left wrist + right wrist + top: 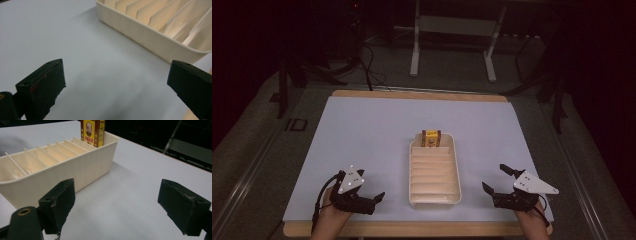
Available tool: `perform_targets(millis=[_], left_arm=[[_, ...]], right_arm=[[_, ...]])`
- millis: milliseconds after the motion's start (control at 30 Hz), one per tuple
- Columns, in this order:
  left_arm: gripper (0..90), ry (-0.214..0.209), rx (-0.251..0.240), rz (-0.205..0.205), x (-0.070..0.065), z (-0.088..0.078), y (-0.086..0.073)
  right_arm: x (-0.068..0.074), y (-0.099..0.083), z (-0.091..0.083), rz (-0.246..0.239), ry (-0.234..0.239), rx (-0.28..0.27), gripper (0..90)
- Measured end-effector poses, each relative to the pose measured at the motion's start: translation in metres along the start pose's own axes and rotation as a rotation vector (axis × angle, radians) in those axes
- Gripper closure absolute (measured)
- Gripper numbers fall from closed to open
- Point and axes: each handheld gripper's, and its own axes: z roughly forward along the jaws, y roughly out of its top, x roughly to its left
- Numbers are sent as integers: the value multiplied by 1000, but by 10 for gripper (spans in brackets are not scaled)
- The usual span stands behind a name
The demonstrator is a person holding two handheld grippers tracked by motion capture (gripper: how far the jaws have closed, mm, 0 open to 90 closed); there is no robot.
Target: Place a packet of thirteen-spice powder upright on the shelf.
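Resting spot, left gripper [371,196]: near edge of the table [362,125], left of the tray [435,200], held in a hand [329,212] coming in from the bottom.
Left jaws: spread wide, nothing between them, bare white sheet below in the left gripper view [113,82]; touching the sheet or hovering above it, cannot tell.
Resting spot, right gripper [496,179]: near edge, right of the tray, well apart from it.
Right jaws: spread wide, clamped on nothing; same gap seen in the right gripper view [117,205].
Tray: cream plastic, long, split by thin dividers into narrow slots, lying lengthwise at the middle of the table [150,37] [82,170].
Box [431,138]: yellow and dark red, standing upright in the far end slot of the tray [92,131].
Cut off: top of the box in the right gripper view; far end of the tray in the left gripper view.
Hard to make out: print on the box; dark room beyond the table, with only pale frame legs [414,55] legible.
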Motion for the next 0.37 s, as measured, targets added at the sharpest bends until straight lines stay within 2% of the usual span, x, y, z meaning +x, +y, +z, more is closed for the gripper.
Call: perform_targets(millis=[367], left_arm=[[18,13,-1,0,0,0,0]], right_arm=[[0,0,1,7,5,0,145]])
